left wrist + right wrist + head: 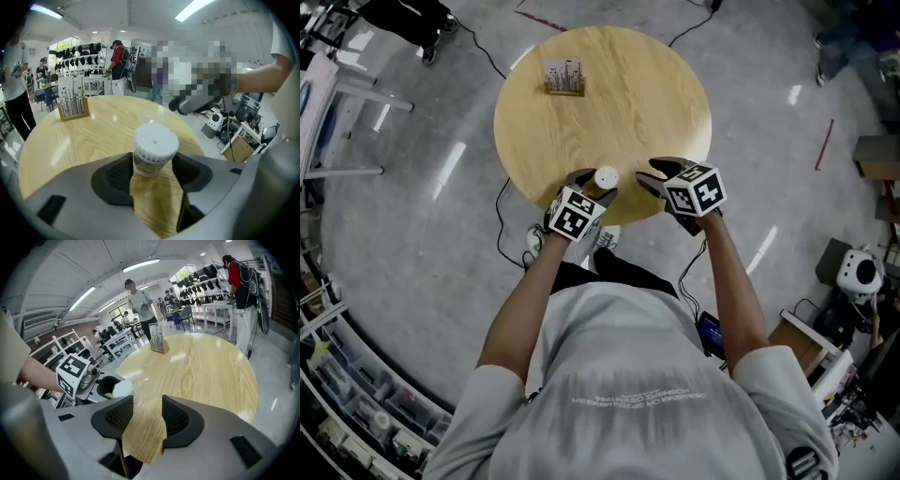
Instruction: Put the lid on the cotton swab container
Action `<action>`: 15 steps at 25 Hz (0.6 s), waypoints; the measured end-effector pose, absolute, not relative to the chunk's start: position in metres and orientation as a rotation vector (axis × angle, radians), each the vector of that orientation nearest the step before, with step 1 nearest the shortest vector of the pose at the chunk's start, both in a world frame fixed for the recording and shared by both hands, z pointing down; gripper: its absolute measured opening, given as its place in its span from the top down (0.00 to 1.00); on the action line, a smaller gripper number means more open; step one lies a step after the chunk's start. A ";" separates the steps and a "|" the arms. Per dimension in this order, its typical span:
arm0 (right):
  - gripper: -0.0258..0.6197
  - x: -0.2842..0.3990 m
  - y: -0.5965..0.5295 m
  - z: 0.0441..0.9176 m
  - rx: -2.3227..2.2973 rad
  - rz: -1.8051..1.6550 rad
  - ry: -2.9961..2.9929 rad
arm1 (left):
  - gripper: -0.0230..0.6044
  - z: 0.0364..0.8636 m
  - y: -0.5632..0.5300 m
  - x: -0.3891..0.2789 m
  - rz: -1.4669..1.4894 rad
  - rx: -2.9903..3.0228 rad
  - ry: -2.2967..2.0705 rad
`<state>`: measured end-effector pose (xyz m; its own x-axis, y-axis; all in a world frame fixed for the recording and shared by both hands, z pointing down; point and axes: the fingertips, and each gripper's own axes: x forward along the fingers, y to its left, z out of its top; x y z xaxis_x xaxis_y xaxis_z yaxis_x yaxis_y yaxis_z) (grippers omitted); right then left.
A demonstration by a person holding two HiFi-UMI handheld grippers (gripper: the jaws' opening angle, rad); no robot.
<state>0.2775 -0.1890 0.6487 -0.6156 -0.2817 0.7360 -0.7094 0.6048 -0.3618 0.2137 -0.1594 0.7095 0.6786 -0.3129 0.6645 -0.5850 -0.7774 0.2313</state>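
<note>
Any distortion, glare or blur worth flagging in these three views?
Head view: sharp, with light streaks glaring on the floor. Left gripper view: fisheye curvature, dark corners, a mosaic patch in the background; the cotton swab container is sharp. Right gripper view: same fisheye, glare on the table.

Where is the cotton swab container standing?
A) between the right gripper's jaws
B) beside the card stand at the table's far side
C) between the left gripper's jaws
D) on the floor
C: the left gripper view shows the cotton swab container upright on the table between the jaws of the left gripper, while the right gripper has only bare wood between its jaws.
</note>
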 end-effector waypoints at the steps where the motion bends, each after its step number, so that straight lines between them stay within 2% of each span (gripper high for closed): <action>1: 0.63 0.278 -0.189 0.650 0.775 0.870 -2.192 | 0.54 0.710 -0.159 0.214 0.863 2.467 -0.690; 15: 0.60 0.265 -0.182 0.668 0.718 0.932 -2.200 | 0.55 0.712 -0.157 0.212 0.953 2.638 -0.327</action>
<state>0.2649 -0.1822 0.6679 -0.6494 -0.2312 0.7244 -0.6812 0.6003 -0.4191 0.2123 -0.1574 0.7116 0.7520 -0.1056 0.6507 -0.3163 -0.9239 0.2155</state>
